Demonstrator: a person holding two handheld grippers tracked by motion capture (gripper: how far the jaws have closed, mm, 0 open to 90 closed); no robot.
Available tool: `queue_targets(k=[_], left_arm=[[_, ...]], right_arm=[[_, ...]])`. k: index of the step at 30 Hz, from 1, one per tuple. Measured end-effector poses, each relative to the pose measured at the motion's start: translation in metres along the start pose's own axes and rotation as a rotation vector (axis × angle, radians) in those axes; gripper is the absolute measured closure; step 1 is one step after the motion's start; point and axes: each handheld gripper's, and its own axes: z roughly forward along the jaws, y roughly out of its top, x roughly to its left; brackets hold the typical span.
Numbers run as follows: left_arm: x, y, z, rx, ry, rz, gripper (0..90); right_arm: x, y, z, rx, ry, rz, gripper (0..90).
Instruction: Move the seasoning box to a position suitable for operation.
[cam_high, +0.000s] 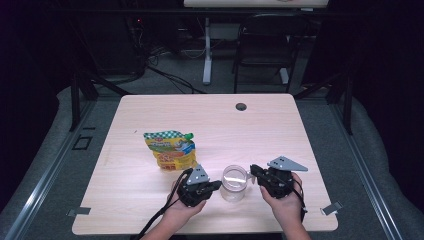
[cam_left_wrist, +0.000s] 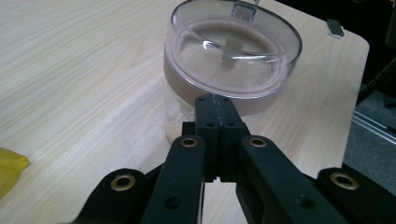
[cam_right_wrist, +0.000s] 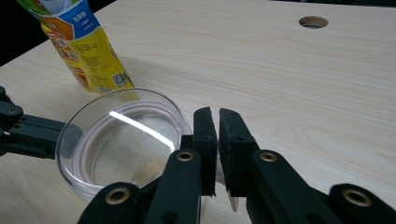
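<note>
**A:** Status?

**B:** I've got one clear jar (cam_high: 234, 183) sitting between my two grippers, lid on. Left gripper (cam_high: 216, 185) is just beside the jar's left wall, jaws closed flat together, nothing between them. In the left gripper view the tips (cam_left_wrist: 213, 100) sit right at the jar (cam_left_wrist: 232, 60) wall under the lid rim; touching or a hair off, can't tell.

**A:** Why there?

**B:** My read: bracing. A closed jaw pressed on the side stops the jar sliding or turning while the other hand works.

**A:** And the right?

**B:** Right gripper (cam_high: 254, 173) is at the jar's right side, where a small tab (cam_high: 245, 175) sticks out from the lid. In the right gripper view the jaws (cam_right_wrist: 218, 122) stand almost shut, thin slit left, with something pale and flat (cam_right_wrist: 233, 201) showing low between them. Looks like they're pinched on the tab, likely to lift or flip the lid.

**A:** Anything in the jar?

**B:** A little tan powder (cam_right_wrist: 148, 169) on the bottom.

**A:** Other items?

**B:** One yellow pouch (cam_high: 171, 150) with a green checked top, standing upright beyond the left gripper, apart from the jar. Probably the refill, parked out of the way.

**A:** Count?

**B:** One jar, one lid, one pouch, two grippers, one table (cam_high: 280, 125).
</note>
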Motion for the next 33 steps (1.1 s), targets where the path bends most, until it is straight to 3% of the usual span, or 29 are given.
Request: queue_targets(k=[12,20,33], left_arm=[[0.002,0.0,0.0,-0.005,-0.009,-0.017,90.0],[0.004,0.004,-0.004,-0.022,-0.015,-0.034,90.0],[0.001,0.01,-0.004,-0.034,-0.012,-0.016,90.0]], right_arm=[[0.001,0.0,0.0,0.001,0.002,-0.005,86.4],[-0.002,-0.001,0.0,-0.003,0.018,0.021,86.4],[-0.002,-0.002,0.0,-0.008,0.013,0.029,85.8]])
